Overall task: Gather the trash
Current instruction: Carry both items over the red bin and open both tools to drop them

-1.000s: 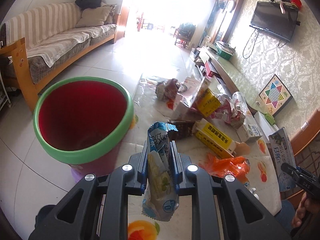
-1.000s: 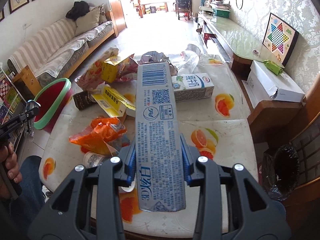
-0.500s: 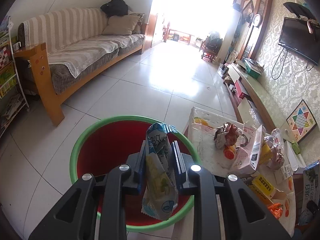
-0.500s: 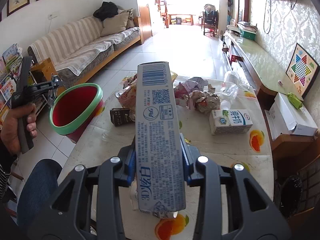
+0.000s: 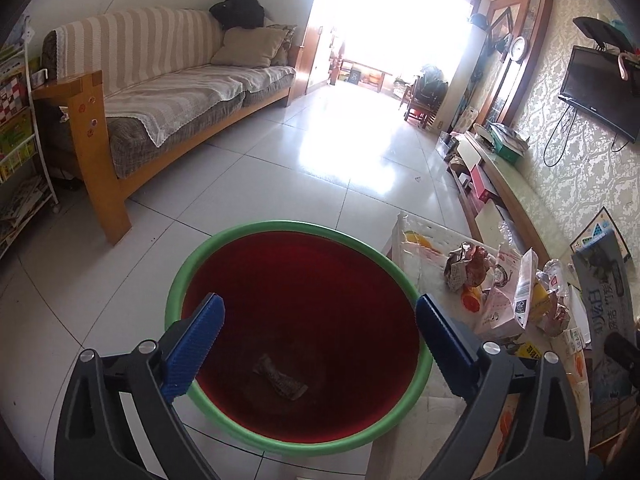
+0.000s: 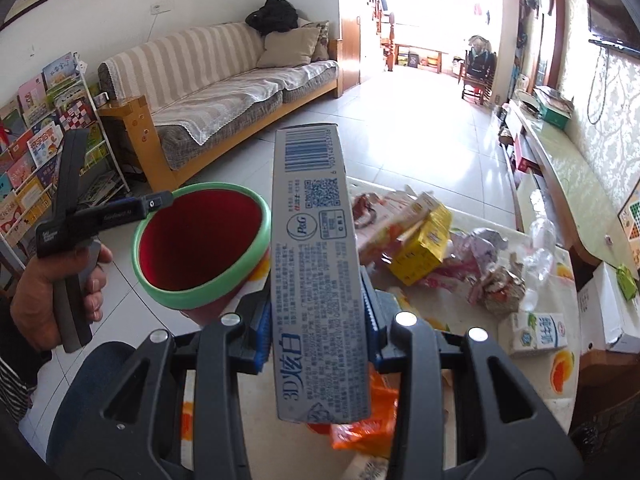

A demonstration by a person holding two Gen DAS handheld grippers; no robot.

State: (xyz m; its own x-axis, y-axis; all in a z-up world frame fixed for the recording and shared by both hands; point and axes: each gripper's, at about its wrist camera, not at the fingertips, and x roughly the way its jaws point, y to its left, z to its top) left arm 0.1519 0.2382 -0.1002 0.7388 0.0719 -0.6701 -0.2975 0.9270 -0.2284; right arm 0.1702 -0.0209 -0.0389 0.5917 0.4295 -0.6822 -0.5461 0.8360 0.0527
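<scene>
The left gripper (image 5: 318, 344) hangs over the red bin with the green rim (image 5: 176, 280), which stands on the tiled floor (image 5: 280, 160) just beside the table (image 5: 440, 396). Its jaws have just been opening and stand spread wide with nothing between the blue pads (image 5: 196, 344). A crumpled wrapper (image 5: 280, 376) lies on the bottom of the bin. From the right wrist view the person's left hand (image 6: 52, 296) grips the handle of that tool, whose tip sits at the bin's near rim.

The right gripper (image 6: 318, 320) is clenched on a long grey toothpaste box (image 6: 316, 280), barcode end pointing away, held above the table edge between the bin and the litter. On the table lie a yellow carton (image 6: 426, 240), a small milk carton (image 6: 536, 330), crumpled wrappers (image 6: 496, 284), a clear plastic bottle (image 6: 540, 240) and an orange plastic bag (image 6: 368, 428) just under the box
</scene>
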